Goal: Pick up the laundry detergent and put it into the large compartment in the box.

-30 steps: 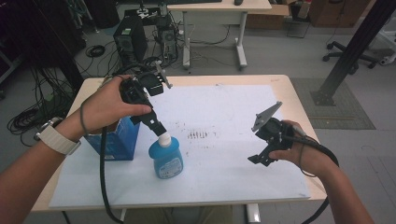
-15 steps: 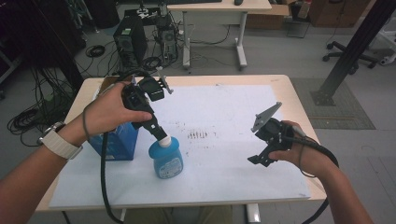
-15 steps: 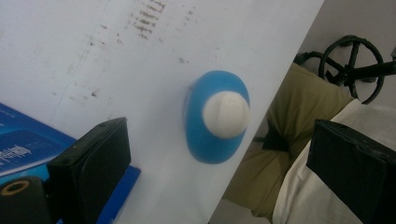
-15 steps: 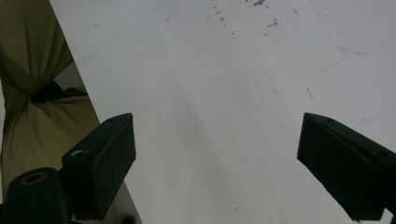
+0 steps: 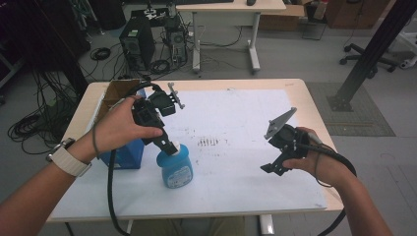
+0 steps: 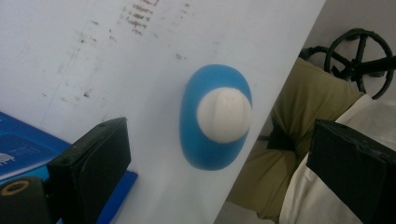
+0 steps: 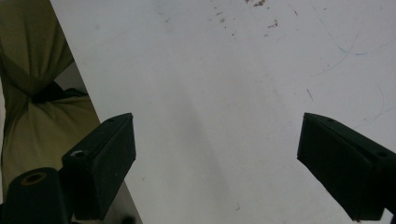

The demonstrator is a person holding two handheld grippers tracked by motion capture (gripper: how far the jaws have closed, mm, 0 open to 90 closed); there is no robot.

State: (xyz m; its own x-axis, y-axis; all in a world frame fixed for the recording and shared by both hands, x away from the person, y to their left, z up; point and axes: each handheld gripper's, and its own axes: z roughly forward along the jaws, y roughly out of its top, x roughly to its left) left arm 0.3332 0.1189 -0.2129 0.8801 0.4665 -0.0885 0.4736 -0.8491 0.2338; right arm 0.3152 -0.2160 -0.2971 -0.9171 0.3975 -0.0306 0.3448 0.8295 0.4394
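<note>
A: Why does the left gripper (image 5: 169, 145) hang right over the blue bottle (image 5: 175, 168)?

B: I'd judge it is lined up on the white cap (image 6: 224, 113). In the left gripper view the jaws stand wide apart with the cap between them and nothing pinched. They look down on it from above, so they are placed to close on either side of the cap.

A: And where does the bottle stand?

B: Upright on the white sheet (image 5: 236, 123), just beside the blue box (image 5: 123, 153), on the side away from the table's left edge. It sits towards the person's side of the sheet. The box has its cardboard flap (image 5: 114, 94) open on the far side of the bottle.

A: What about the right gripper (image 5: 275, 167)?

B: It is well apart from the bottle, towards the right edge of the sheet, held just above the bare paper. In the right gripper view its jaws are spread too, with nothing between them. I take that as waiting, kept clear so the left hand (image 5: 118, 129) has room round the bottle.

A: Any risk?

B: The bottle is tall and stands free, so an off-centre squeeze on the cap could tip it towards the box.
</note>
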